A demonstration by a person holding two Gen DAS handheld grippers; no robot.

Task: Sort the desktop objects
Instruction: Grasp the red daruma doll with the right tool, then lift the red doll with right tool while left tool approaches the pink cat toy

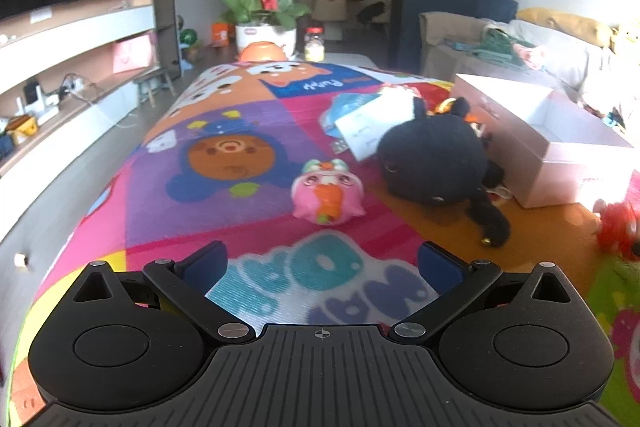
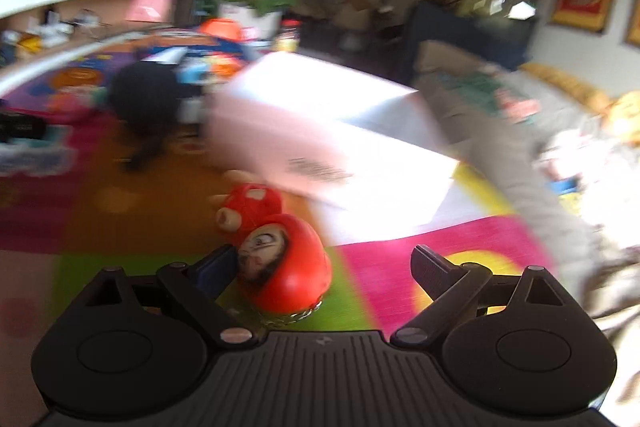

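Red doll [image 2: 286, 267] sat between spread fingers of right gripper [image 2: 324, 269], touching left finger; likely pick-up step. Next: close, carry to white box [image 2: 320, 131]. Left gripper [image 1: 322, 265] open, empty.

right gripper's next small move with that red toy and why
Probably shift the right gripper a little to its left and then close. The red toy sits between the wide-open jaws but off-centre, pressed against the left finger with a wide gap to the other. Centring it first should give a squarer grip before carrying it to the white box just beyond.
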